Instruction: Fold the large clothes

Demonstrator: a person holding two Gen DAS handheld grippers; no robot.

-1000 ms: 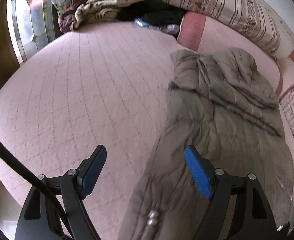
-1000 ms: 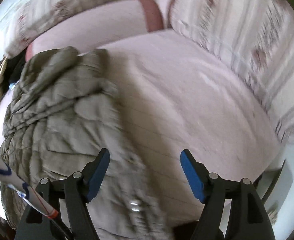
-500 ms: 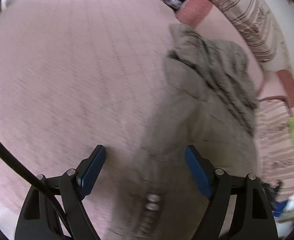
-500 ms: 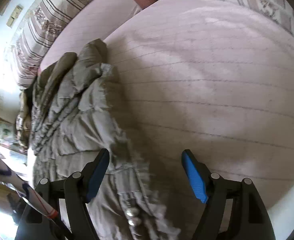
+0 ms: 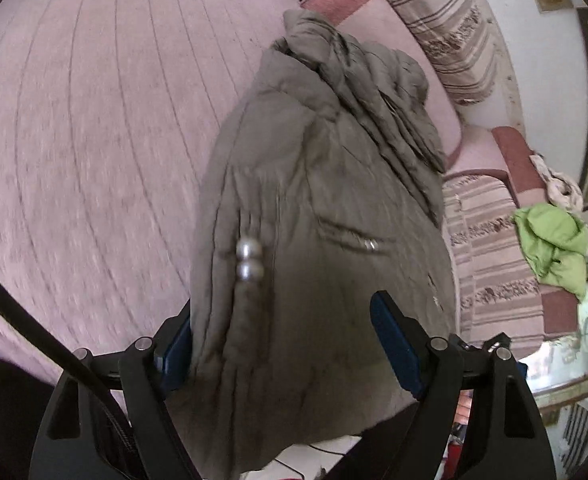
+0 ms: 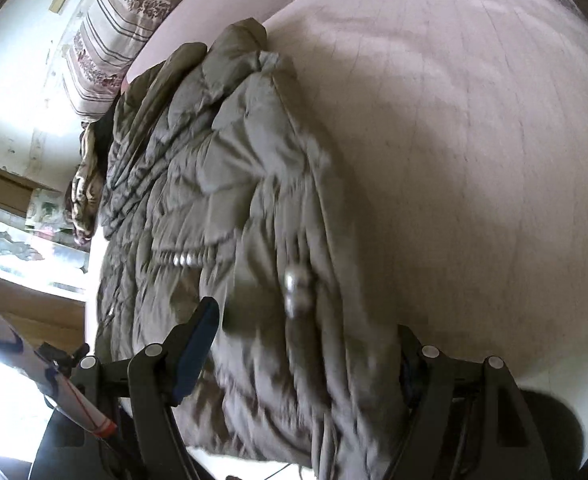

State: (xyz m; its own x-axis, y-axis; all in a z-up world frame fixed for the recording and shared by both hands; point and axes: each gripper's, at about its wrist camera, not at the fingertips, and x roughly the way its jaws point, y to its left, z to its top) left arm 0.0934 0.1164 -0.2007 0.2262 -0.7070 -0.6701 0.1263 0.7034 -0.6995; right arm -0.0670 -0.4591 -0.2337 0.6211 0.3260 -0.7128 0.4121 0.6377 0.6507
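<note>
A large olive-grey quilted jacket (image 5: 318,184) lies lengthwise on a pink bed (image 5: 93,120), its hem at the near edge. It has two silver snaps (image 5: 249,260) and a pocket zipper (image 5: 370,244). My left gripper (image 5: 289,344) is open, its blue pads either side of the jacket's hem. In the right wrist view the same jacket (image 6: 221,184) fills the left half, snaps (image 6: 298,292) near the middle. My right gripper (image 6: 306,356) is open, with the hem between its fingers; its right pad is hidden behind the fabric.
Striped cushions (image 5: 454,40) line the far side of the bed. A bright green garment (image 5: 550,244) lies on a cushion at right. Crumpled patterned clothes (image 6: 85,184) sit at the far left. Pink mattress (image 6: 474,160) extends right of the jacket.
Both grippers have moved down and forward onto the jacket's near hem, which now sits between each pair of open fingers. The jaws' width has not changed.
</note>
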